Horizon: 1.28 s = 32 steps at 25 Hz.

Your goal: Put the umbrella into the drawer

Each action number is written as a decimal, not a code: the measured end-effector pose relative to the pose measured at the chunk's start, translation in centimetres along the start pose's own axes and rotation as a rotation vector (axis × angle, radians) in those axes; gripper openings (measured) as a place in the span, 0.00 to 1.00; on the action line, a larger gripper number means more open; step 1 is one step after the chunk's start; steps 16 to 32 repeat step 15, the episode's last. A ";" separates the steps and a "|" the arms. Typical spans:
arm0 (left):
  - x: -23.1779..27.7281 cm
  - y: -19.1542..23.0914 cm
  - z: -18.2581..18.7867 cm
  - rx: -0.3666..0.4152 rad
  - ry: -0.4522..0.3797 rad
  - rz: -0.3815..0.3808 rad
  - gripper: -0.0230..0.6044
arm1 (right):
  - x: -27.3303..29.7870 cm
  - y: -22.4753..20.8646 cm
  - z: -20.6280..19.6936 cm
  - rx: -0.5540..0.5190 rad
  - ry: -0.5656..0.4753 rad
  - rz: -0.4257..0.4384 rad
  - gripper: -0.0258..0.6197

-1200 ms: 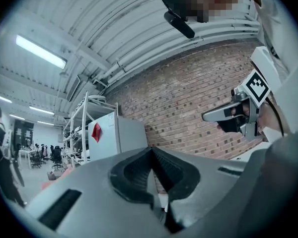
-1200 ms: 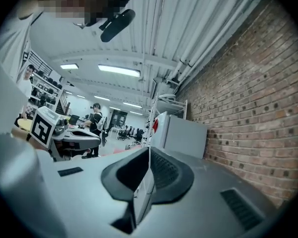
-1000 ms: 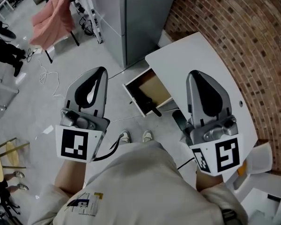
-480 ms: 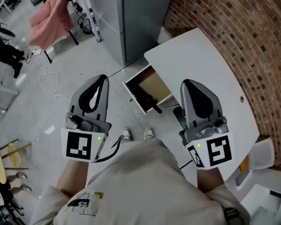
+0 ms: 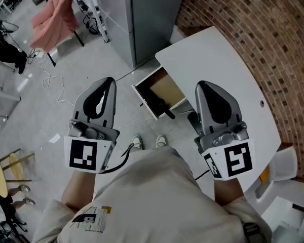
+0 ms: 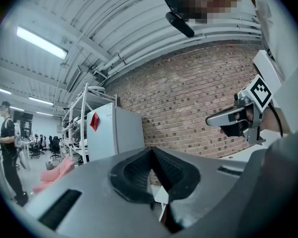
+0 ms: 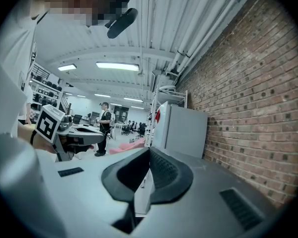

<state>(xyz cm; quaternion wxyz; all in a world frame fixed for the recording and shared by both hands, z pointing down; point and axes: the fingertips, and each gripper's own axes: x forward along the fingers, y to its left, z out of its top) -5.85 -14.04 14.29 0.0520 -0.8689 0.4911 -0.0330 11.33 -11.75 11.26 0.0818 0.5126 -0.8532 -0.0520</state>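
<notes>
The wooden drawer point(image 5: 168, 86) stands pulled out from under the white table point(image 5: 218, 59). A black umbrella point(image 5: 161, 107) lies inside it, one end poking over the drawer's front edge. My left gripper point(image 5: 109, 81) hovers over the floor to the left of the drawer, shut and empty. My right gripper point(image 5: 199, 86) is held level over the table's near edge, just right of the drawer, also shut and empty. In the left gripper view the pads point(image 6: 139, 171) meet with nothing between them. The right gripper view shows its pads point(image 7: 161, 171) closed the same way.
A grey cabinet point(image 5: 147, 14) stands beyond the drawer against the brick wall point(image 5: 273, 39). A pink cloth point(image 5: 55, 14) hangs over a chair at the far left, with cables on the floor point(image 5: 50, 80). My feet point(image 5: 148, 143) are just in front of the drawer. A person point(image 7: 104, 125) stands far off.
Both grippers have sunk a little and stayed shut. The drawer and the umbrella have not moved.
</notes>
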 end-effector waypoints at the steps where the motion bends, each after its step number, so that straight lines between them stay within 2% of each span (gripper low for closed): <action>1: 0.0 -0.1 0.1 0.001 -0.004 -0.003 0.05 | -0.1 -0.1 0.0 -0.001 0.001 -0.001 0.05; 7: -0.1 -0.5 0.7 0.003 -0.033 -0.015 0.05 | -0.3 -0.1 0.1 -0.007 0.002 0.001 0.05; 12: -0.4 -0.4 -0.1 0.010 0.012 -0.002 0.05 | -0.3 0.1 0.1 -0.014 0.008 0.006 0.05; 32: -0.4 -0.4 0.0 0.009 0.007 -0.006 0.05 | -0.2 0.1 0.1 -0.018 0.009 0.006 0.05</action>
